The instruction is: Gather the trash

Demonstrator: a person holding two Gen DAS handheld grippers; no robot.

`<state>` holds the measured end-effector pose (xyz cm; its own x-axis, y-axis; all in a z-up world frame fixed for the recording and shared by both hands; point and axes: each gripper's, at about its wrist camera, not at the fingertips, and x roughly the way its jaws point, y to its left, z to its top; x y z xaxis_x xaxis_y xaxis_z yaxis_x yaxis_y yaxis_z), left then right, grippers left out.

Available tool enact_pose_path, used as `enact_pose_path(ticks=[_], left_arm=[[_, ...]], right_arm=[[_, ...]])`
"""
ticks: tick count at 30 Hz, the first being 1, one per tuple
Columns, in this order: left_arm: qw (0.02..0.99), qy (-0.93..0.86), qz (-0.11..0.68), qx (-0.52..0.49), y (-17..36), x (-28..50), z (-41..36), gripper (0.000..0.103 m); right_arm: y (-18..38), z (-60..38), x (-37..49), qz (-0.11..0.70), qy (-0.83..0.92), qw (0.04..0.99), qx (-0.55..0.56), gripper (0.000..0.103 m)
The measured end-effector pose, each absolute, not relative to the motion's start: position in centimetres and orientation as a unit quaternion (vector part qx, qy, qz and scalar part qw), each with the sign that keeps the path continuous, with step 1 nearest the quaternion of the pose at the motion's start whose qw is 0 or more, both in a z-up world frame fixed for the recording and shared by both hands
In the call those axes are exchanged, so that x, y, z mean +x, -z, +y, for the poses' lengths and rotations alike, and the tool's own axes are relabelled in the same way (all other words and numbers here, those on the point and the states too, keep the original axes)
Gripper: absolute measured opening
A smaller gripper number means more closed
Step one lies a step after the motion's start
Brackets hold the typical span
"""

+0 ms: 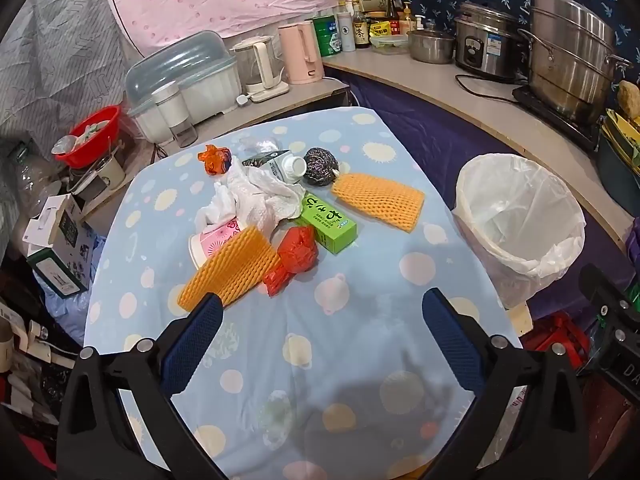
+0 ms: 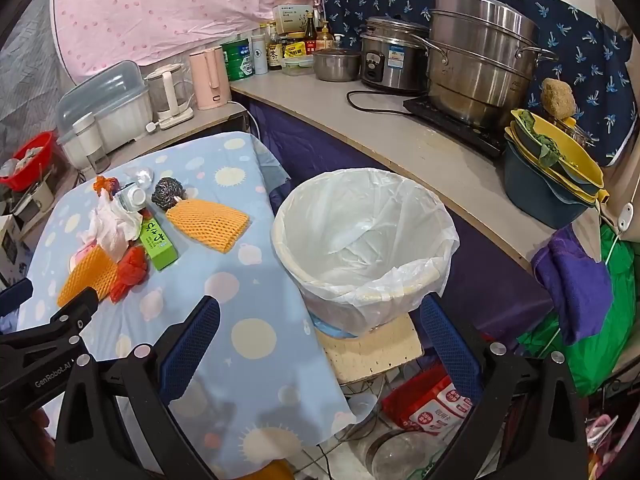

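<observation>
- Left gripper (image 1: 322, 312): jaws wide apart, nothing between them, above the spotted blue tablecloth (image 1: 360, 360).
- Trash pile ahead of left gripper: orange foam net (image 1: 230, 276) just past its left fingertip, red plastic wrapper (image 1: 294, 258) beside net, green box (image 1: 330, 222) and crumpled tissue (image 1: 260, 198) farther ahead.
- Second orange foam net (image 1: 378, 200) and steel scourer (image 1: 322, 166) ahead, slightly right.
- Right gripper (image 2: 320, 316): jaws wide apart, empty.
- White-lined trash bin (image 2: 364, 240) directly ahead of right gripper, off the table edge; trash pile ahead-left of it.
</observation>
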<state>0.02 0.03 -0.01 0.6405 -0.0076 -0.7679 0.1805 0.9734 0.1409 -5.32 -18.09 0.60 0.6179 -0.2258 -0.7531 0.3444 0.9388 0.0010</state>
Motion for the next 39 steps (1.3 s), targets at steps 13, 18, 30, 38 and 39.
enact_pose_path(ticks=[13, 18, 30, 38, 39], left_arm=[[0.903, 0.053, 0.414, 0.105, 0.1, 0.1, 0.0, 0.091], [0.902, 0.055, 0.415, 0.105, 0.1, 0.4, 0.1, 0.091], [0.902, 0.054, 0.415, 0.106, -0.5, -0.6, -0.6, 0.092], [0.900, 0.052, 0.418, 0.109, -0.3, -1.0, -0.5, 0.093], [0.900, 0.052, 0.418, 0.109, -0.3, -1.1, -0.5, 0.093]], right_arm=[[-0.6, -18.2, -5.4, 0.407, 0.157, 0.897, 0.075, 0.096], [-0.7, -18.2, -5.4, 0.406, 0.156, 0.897, 0.075, 0.096], [-0.9, -17.8, -5.5, 0.405, 0.155, 0.898, 0.075, 0.096], [-0.8, -17.6, -5.8, 0.403, 0.153, 0.899, 0.076, 0.096], [-0.9, -17.5, -5.8, 0.403, 0.153, 0.899, 0.076, 0.096]])
